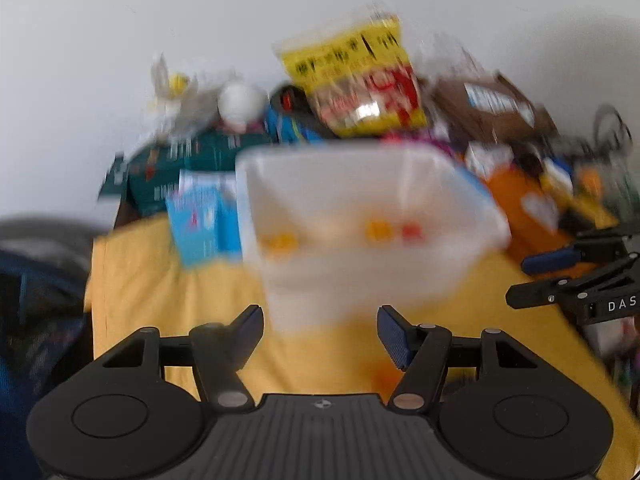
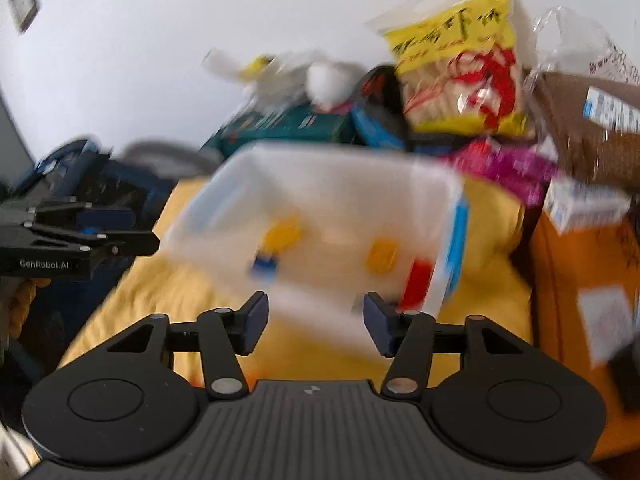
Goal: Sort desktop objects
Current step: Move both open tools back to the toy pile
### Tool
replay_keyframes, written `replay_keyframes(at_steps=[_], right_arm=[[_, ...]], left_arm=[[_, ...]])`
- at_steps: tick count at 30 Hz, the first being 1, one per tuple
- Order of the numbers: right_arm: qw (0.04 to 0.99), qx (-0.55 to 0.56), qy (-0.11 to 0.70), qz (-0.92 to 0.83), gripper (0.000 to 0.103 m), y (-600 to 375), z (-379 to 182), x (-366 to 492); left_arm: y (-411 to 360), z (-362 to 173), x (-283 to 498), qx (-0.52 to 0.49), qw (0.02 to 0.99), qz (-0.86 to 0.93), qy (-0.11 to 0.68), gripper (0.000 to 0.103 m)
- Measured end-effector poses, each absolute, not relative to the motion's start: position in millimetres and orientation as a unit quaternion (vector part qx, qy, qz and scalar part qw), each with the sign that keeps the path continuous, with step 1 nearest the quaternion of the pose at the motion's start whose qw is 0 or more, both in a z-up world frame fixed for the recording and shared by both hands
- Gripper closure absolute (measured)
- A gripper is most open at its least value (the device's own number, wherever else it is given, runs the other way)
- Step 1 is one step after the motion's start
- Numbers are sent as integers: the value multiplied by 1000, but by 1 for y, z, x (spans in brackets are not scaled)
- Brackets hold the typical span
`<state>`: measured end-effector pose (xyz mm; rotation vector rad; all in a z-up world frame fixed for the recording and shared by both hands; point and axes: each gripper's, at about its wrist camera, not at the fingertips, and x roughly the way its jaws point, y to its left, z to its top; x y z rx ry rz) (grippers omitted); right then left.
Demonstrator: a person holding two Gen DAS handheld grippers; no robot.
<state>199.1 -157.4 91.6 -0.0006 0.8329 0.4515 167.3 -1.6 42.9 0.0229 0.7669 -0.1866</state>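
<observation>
A translucent white plastic bin (image 1: 360,216) stands on the yellow cloth (image 1: 160,300), blurred by motion. Small yellow and red blocks (image 1: 380,230) lie inside it. In the right wrist view the bin (image 2: 320,208) holds yellow blocks (image 2: 282,236), a blue block (image 2: 264,266) and a red block (image 2: 416,284). My left gripper (image 1: 320,332) is open and empty just in front of the bin. My right gripper (image 2: 316,320) is open and empty at the bin's near edge. Each gripper shows at the side of the other's view.
Behind the bin is a pile: a yellow snack bag (image 1: 360,80), a dark green box (image 1: 180,168), a light blue box (image 1: 204,216), a brown cardboard box (image 2: 592,128), a magenta packet (image 2: 508,168) and an orange box (image 2: 580,280). A white wall stands behind.
</observation>
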Motion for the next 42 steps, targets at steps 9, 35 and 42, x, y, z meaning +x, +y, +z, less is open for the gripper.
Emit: replay_keyframes(at_steps=[9, 35, 42], right_arm=[[860, -41, 456, 226, 38, -129, -7, 79], [874, -37, 448, 184, 34, -114, -39, 64], [873, -32, 455, 172, 34, -125, -42, 62]], left_arm=[[-11, -44, 70, -26, 893, -65, 445, 41], [-35, -74, 73, -54, 896, -78, 435, 68], [-30, -75, 76, -73, 893, -84, 435, 77]])
